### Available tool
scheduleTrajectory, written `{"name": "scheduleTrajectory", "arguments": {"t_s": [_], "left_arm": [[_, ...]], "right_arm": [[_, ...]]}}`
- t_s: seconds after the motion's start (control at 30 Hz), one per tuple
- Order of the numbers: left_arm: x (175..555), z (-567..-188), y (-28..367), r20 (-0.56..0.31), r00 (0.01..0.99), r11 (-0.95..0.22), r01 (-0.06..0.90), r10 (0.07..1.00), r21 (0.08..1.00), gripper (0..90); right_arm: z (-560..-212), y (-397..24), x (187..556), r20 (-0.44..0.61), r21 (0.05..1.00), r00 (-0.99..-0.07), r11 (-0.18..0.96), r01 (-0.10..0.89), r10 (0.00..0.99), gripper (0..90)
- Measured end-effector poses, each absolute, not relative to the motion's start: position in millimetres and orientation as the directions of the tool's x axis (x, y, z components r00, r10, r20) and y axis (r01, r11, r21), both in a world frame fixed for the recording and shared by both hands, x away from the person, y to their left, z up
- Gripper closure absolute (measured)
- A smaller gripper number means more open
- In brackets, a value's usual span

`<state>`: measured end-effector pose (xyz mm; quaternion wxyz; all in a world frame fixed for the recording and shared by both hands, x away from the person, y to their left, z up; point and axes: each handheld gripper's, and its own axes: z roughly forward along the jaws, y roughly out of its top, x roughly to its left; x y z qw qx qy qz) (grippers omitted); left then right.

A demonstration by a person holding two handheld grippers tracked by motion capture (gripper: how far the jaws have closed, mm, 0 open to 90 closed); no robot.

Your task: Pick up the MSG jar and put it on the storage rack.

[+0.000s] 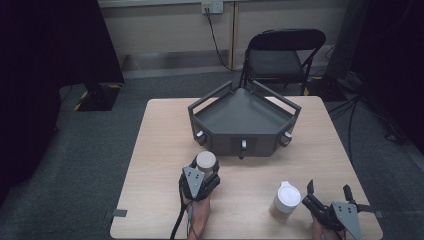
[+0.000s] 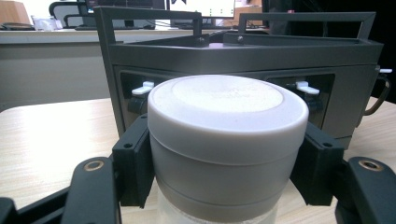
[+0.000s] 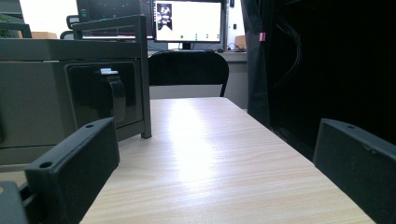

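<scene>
I am looking down on the wooden table [image 1: 150,165], and the biggest thing sitting on it is the dark grey angular tray [image 1: 244,107] with railed sides and small white latches along its front faces, standing at the far middle. A black folding chair [image 1: 280,55] is standing behind the table.

My left gripper [image 1: 206,166] is pinching a white-lidded jar [image 1: 206,161] just in front of the tray's left front corner; in the left gripper view the black pads [image 2: 135,163] are pressing on both sides of the jar [image 2: 227,144], just under the lid's rim. The jar is standing upright, its long axis vertical, lid facing up, close to the tray but not touching it as far as I can tell.

My right gripper [image 1: 327,190] is resting near the table's right front corner with its jaws spread wide and nothing between them. A second white-lidded container [image 1: 285,201] is standing upright just to its left, apart from it.
</scene>
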<state>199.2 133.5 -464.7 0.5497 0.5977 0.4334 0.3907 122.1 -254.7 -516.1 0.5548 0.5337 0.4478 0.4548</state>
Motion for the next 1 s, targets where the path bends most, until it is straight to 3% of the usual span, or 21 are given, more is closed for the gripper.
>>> {"name": "scheduleTrajectory", "arguments": {"t_s": [0.87,1.0], "left_arm": [[202.8,-438.4,158.8,-0.006,0.459,-0.014,0.04,0.888,0.999,34.0],[203.0,-428.1,158.5,0.037,0.487,-0.048,0.01,0.873,0.999,34.0]], "right_arm": [[-516.2,-254.4,122.1,-0.012,0.999,0.187,0.017,-0.027,0.982,0.0],[-516.2,-254.4,122.1,-0.011,0.999,0.187,0.017,-0.027,0.982,0.0]]}}
